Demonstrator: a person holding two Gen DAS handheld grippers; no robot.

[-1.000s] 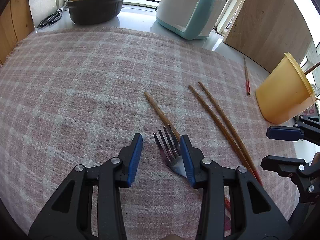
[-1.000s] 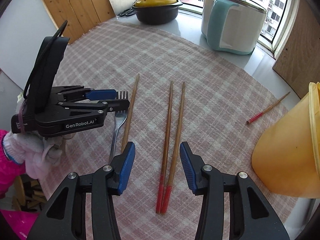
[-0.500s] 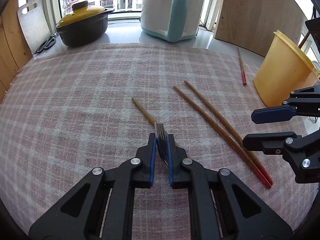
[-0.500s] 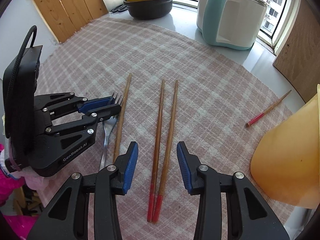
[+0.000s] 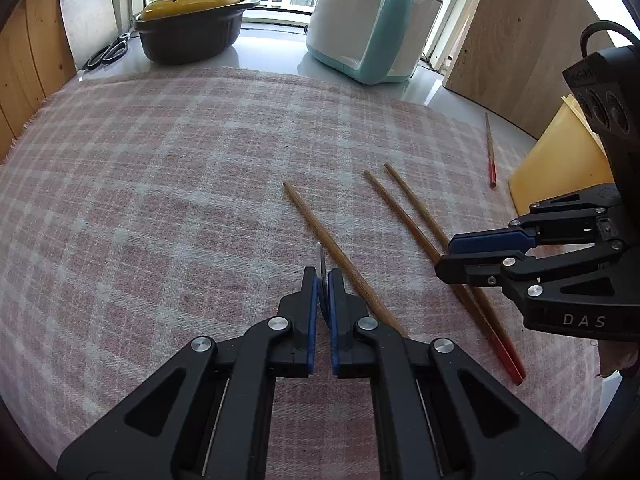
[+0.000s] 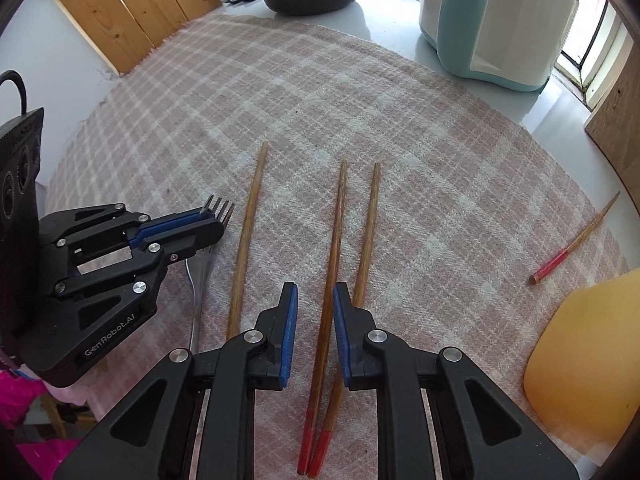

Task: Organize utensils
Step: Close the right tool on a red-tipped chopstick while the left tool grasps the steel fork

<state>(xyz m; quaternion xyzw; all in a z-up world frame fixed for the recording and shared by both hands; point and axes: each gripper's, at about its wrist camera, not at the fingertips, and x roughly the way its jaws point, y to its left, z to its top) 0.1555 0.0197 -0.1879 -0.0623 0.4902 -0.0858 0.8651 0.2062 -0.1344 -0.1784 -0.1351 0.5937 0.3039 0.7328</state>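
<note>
A pink plaid cloth (image 5: 160, 200) covers a counter by a window, with a yellow-lidded dark pot (image 5: 190, 20) and a white-and-teal cooker (image 5: 372, 28) at the back. The left gripper (image 5: 323, 280) is pressed together on a metal fork (image 6: 218, 210), pinching its head just beside a lone chopstick (image 6: 246, 240). The right gripper (image 6: 315, 308) is partly closed, its blue pads straddling one chopstick (image 6: 334, 248) of a red-tipped pair without clearly touching it, near a yellow container (image 6: 584, 360) at the cloth's right edge.
</note>
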